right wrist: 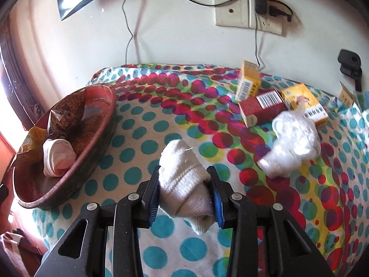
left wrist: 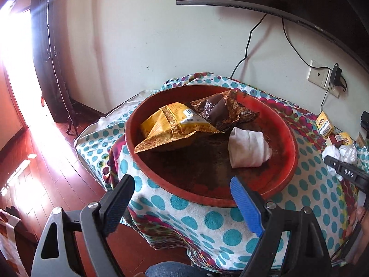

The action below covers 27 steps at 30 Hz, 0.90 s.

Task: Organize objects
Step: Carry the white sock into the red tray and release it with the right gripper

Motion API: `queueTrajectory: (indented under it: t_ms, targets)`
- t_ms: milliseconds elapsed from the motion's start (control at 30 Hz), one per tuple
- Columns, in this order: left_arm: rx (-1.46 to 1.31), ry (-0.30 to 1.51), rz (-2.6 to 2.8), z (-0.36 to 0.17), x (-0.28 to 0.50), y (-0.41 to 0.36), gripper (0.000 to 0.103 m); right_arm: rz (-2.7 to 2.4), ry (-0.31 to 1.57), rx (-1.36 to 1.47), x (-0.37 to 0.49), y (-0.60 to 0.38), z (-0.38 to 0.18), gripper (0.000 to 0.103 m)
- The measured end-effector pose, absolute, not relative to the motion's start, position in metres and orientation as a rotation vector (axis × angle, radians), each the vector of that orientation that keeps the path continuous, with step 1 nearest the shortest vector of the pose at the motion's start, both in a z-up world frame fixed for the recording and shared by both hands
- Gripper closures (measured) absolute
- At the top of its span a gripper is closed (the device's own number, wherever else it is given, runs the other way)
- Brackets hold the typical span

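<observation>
Left wrist view: left gripper (left wrist: 182,198) spread wide, holding nothing, at lower frame before the red basin (left wrist: 286,161). Basin centre frame holds yellow packet (left wrist: 170,127), brown packet (left wrist: 221,110), rolled sock (left wrist: 249,147).

Right wrist view: right gripper (right wrist: 184,191) pinching white sock (right wrist: 184,175), lower centre above dotted cloth (right wrist: 143,120); boxes (right wrist: 263,108) and plastic bag (right wrist: 293,143) upper right.

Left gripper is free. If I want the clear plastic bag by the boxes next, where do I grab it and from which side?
Take the clear plastic bag by its bulging middle, coming down from above on the near side. It lies loose and crumpled on the tablecloth, and the red box and yellow box crowd its far edge, so the near side looks freer.
</observation>
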<state>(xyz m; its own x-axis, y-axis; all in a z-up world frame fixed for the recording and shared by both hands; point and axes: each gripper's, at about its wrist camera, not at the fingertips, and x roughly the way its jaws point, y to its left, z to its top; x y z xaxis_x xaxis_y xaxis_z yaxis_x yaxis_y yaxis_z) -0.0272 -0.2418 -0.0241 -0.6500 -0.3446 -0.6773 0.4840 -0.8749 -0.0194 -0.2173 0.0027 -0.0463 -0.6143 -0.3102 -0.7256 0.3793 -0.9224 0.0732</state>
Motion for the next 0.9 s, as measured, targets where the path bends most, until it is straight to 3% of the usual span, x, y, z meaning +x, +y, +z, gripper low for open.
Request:
queueTrajectory:
  t_ms: [433,900]
  targets:
    - [0.922,0.298,-2.507,-0.008,-0.023,-0.249,0.016,-2.38,0.283,0.98,-0.214,-0.115,-0.019,0.066]
    - [0.902,0.368,-2.463,-0.009,-0.018,-0.269,0.016,-2.31,0.386,1.066,-0.209,-0.17,-0.049,0.066]
